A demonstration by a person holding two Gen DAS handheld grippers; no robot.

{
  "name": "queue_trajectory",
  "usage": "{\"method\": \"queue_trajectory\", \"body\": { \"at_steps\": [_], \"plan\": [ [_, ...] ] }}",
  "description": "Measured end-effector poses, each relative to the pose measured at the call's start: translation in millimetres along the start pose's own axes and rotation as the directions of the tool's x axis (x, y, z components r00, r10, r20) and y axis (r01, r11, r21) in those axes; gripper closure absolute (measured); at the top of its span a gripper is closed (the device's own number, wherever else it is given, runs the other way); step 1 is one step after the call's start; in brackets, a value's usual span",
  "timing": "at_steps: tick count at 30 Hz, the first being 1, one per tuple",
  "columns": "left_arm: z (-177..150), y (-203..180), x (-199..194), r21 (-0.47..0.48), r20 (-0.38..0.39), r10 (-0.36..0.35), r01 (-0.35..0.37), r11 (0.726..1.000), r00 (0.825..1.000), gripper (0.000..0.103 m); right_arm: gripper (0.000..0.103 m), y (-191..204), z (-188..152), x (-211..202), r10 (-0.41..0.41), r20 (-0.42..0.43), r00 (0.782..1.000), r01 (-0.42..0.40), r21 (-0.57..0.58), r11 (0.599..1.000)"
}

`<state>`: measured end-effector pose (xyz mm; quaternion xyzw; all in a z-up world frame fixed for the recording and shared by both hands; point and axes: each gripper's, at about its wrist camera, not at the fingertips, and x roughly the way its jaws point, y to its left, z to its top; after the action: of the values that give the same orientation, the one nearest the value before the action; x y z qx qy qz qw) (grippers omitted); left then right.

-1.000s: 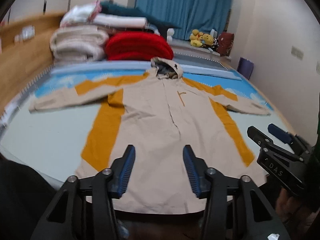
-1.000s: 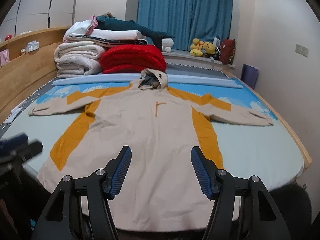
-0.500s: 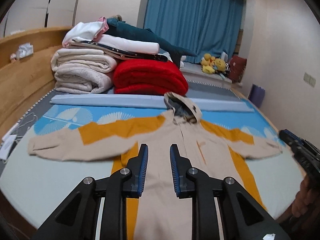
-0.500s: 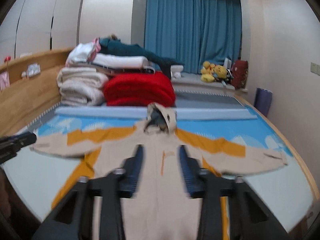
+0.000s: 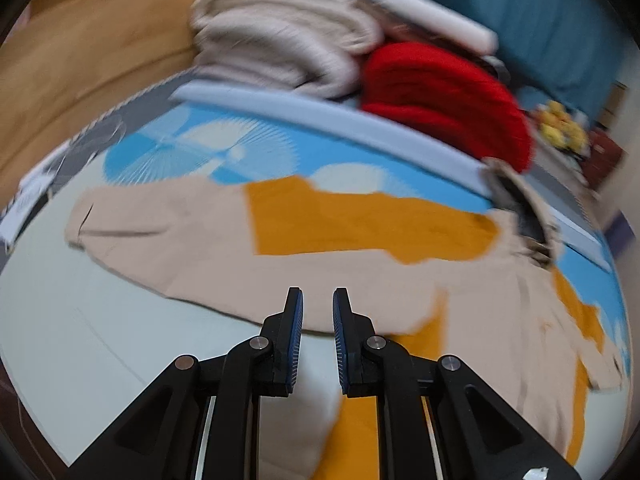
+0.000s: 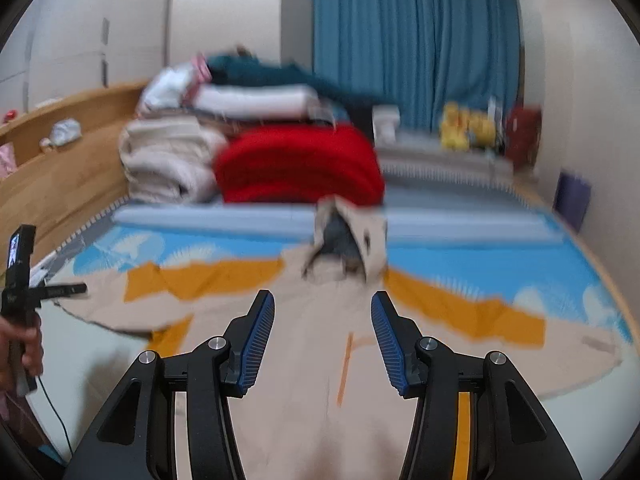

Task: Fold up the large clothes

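Note:
A beige hooded jacket (image 6: pixel 320 360) with orange panels lies spread flat, front up, on the bed, both sleeves stretched out. My left gripper (image 5: pixel 318 300) hovers over the lower edge of its left sleeve (image 5: pixel 168 236), jaws narrowly apart and empty. My right gripper (image 6: pixel 322 304) is open and empty above the jacket's chest, just below the hood (image 6: pixel 348 240). The left gripper also shows at the left edge of the right wrist view (image 6: pixel 18 288). Both views are motion-blurred.
Folded cream blankets (image 6: pixel 168 160) and a red blanket (image 6: pixel 296 164) are stacked at the bed's far end behind a pale blue roll (image 6: pixel 224 216). A wooden bed frame (image 6: pixel 60 176) runs along the left. Plush toys (image 6: pixel 466 126) sit before the blue curtain (image 6: pixel 416 36).
My left gripper has swung left and down toward the jacket's left sleeve, jaws still narrow. My right gripper has opened wider and moved closer to the hood.

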<state>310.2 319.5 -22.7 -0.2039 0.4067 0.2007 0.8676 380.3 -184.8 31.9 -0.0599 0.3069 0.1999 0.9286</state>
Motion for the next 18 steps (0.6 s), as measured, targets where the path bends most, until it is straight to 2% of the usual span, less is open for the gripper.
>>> {"method": "queue_trajectory", "body": {
  "at_steps": [1, 2, 4, 5, 8, 10, 12, 13, 15, 16, 18],
  "plan": [
    [4, 14, 11, -0.033, -0.013, 0.016, -0.016, 0.999, 1.0, 0.09, 0.063, -3, -4, 12, 0.025, -0.04, 0.999, -0.024, 0.025, 0.999],
    [7, 25, 19, -0.052, -0.022, 0.03, -0.031, 0.998, 0.999, 0.09, 0.078, -5, -5, 21, 0.049, -0.064, 0.997, -0.046, 0.048, 0.998],
    [11, 48, 33, -0.07, -0.031, 0.074, -0.076, 0.995, 0.997, 0.09, 0.09, -9, -9, 38, 0.054, -0.094, 0.994, -0.05, 0.041, 0.998],
    [13, 62, 39, -0.085, -0.032, 0.099, -0.102, 0.991, 0.995, 0.09, 0.092, -11, -11, 43, 0.041, -0.091, 0.995, -0.039, 0.032, 0.999],
    [21, 104, 57, -0.157, -0.045, 0.155, -0.16, 0.975, 0.987, 0.09, 0.092, -17, -13, 60, 0.025, -0.106, 0.994, -0.023, 0.027, 0.999],
    [25, 137, 67, -0.23, -0.059, 0.182, -0.191, 0.954, 0.981, 0.089, 0.091, -17, -14, 69, 0.026, -0.118, 0.993, -0.024, 0.015, 1.0],
    [27, 171, 74, -0.308, -0.077, 0.201, -0.215, 0.927, 0.977, 0.082, 0.088, -14, -16, 78, 0.022, -0.138, 0.99, -0.024, -0.012, 1.0],
    [27, 189, 77, -0.354, -0.087, 0.209, -0.227, 0.907, 0.974, 0.079, 0.084, -16, -17, 81, 0.026, -0.149, 0.988, -0.029, -0.016, 0.999],
    [24, 223, 84, -0.454, -0.116, 0.207, -0.238, 0.859, 0.971, 0.065, 0.073, -17, -22, 92, 0.05, -0.187, 0.981, -0.052, -0.007, 0.999],
    [21, 234, 87, -0.488, -0.123, 0.201, -0.235, 0.84, 0.972, 0.065, 0.067, -18, -24, 95, 0.054, -0.2, 0.978, -0.055, -0.001, 0.998],
    [15, 258, 95, -0.559, -0.133, 0.188, -0.231, 0.796, 0.973, 0.065, 0.066, -20, -31, 109, 0.063, -0.249, 0.967, -0.06, 0.023, 0.998]
  ]
}}
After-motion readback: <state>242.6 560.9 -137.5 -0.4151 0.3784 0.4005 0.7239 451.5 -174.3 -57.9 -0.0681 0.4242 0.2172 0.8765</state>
